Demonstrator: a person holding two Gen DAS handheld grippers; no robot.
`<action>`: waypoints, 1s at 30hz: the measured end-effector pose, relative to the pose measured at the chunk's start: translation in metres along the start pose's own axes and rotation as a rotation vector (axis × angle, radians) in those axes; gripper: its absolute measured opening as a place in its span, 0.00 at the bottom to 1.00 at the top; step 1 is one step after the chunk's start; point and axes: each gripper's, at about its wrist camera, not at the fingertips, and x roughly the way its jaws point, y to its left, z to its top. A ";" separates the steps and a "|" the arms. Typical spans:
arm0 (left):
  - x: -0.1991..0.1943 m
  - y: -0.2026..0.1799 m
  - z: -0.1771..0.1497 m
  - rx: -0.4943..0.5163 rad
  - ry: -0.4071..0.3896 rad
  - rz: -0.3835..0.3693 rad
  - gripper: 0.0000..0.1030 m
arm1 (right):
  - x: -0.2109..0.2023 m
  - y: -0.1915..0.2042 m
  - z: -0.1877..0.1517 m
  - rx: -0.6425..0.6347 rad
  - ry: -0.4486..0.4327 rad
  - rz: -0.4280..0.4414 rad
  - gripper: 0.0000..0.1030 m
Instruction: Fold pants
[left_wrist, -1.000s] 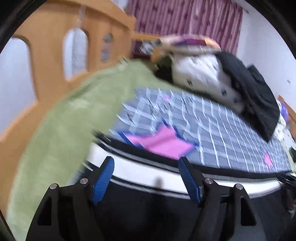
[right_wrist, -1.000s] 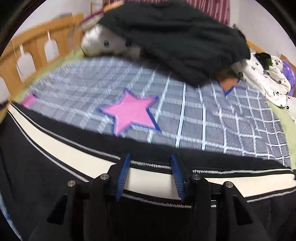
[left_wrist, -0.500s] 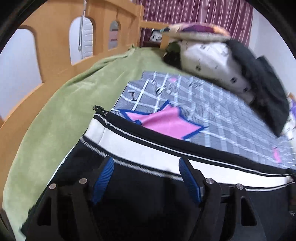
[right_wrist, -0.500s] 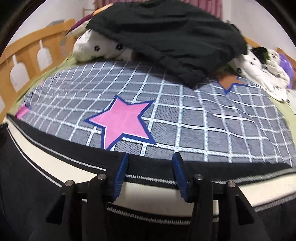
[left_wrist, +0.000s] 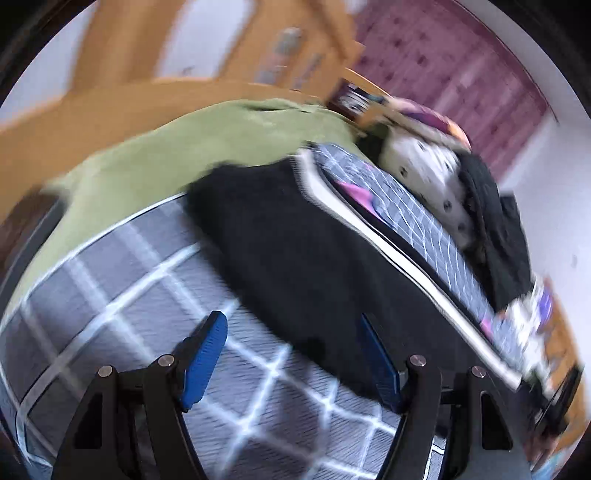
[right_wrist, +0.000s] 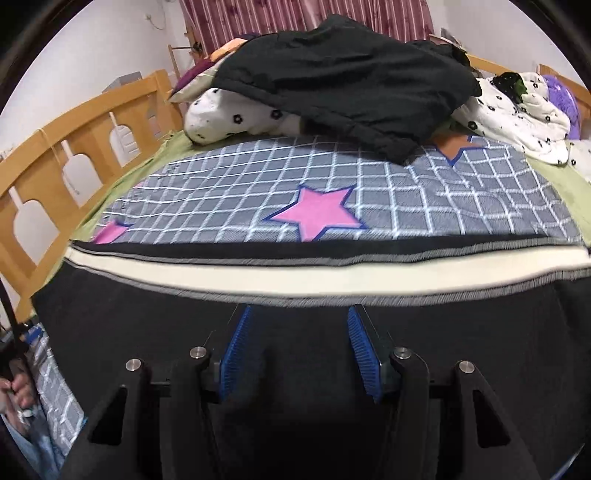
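Black pants with a cream side stripe lie flat on the grey checked sheet. In the left wrist view, which is blurred, the pants run diagonally up the middle. My left gripper is open and empty over the sheet at the pants' near edge. My right gripper is open, its blue pads over the black cloth just below the stripe, holding nothing.
A wooden bed rail runs along the left. A heap of black clothes and white flowered bedding lies at the head of the bed. Green blanket borders the sheet. Maroon curtain behind.
My left gripper has pulled back and swung off the pants, now over bare sheet. My right gripper has drawn back from the stripe and its jaws have opened wider.
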 end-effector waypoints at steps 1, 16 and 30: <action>-0.001 0.011 0.004 -0.039 -0.001 -0.040 0.65 | -0.003 0.005 -0.006 0.005 -0.003 0.009 0.52; 0.060 0.038 0.068 -0.220 -0.011 0.044 0.24 | -0.006 0.034 -0.043 0.045 -0.011 -0.054 0.52; 0.002 -0.235 0.029 0.611 -0.288 0.295 0.12 | -0.048 -0.025 -0.046 0.124 -0.136 -0.159 0.52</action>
